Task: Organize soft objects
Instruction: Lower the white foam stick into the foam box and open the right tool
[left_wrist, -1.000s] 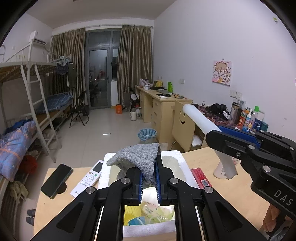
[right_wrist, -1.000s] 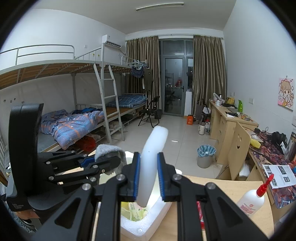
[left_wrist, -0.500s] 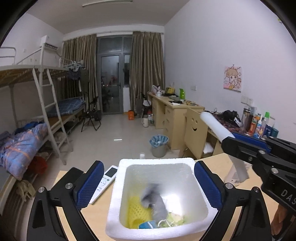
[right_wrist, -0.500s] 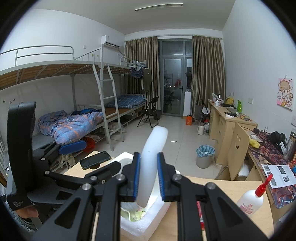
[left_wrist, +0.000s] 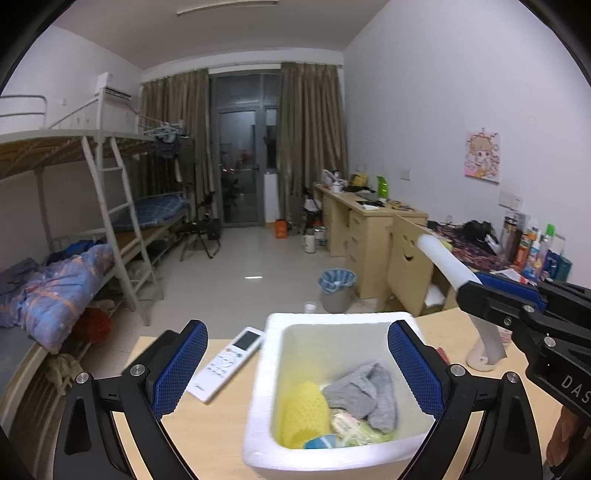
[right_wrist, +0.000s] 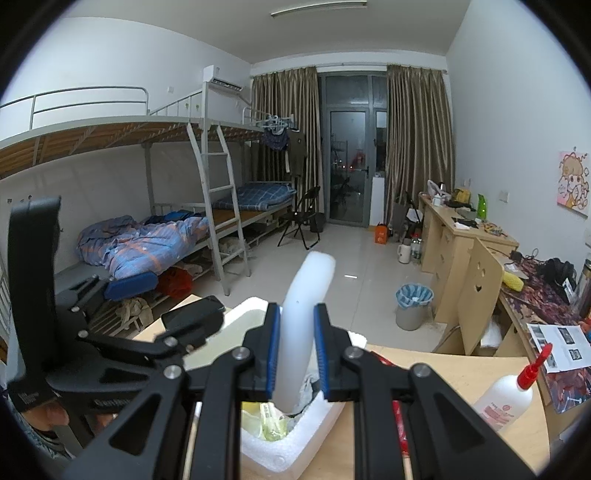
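Note:
A white foam box (left_wrist: 264, 373) stands on the wooden desk right under my left gripper (left_wrist: 297, 369), whose jaws are wide open and hold nothing. Inside the box lies a grey knitted cloth (left_wrist: 364, 393) beside a yellow knitted piece (left_wrist: 303, 411) and some pale wrappers. My right gripper (right_wrist: 295, 354) is shut on a white curved foam strip (right_wrist: 306, 314). In the left wrist view that strip (left_wrist: 441, 264) stands with its lower end on the desk, to the right of the box.
A white remote (left_wrist: 227, 363) lies left of the box, and a dark phone (right_wrist: 194, 314) farther left. A red packet (left_wrist: 443, 356) sits by the box's right side. A white bottle with a red cap (right_wrist: 506, 400) stands at the right. The desk's far edge drops to the floor.
My left gripper opened and let go of the grey cloth, which dropped into the foam box. The right gripper kept still with the foam strip.

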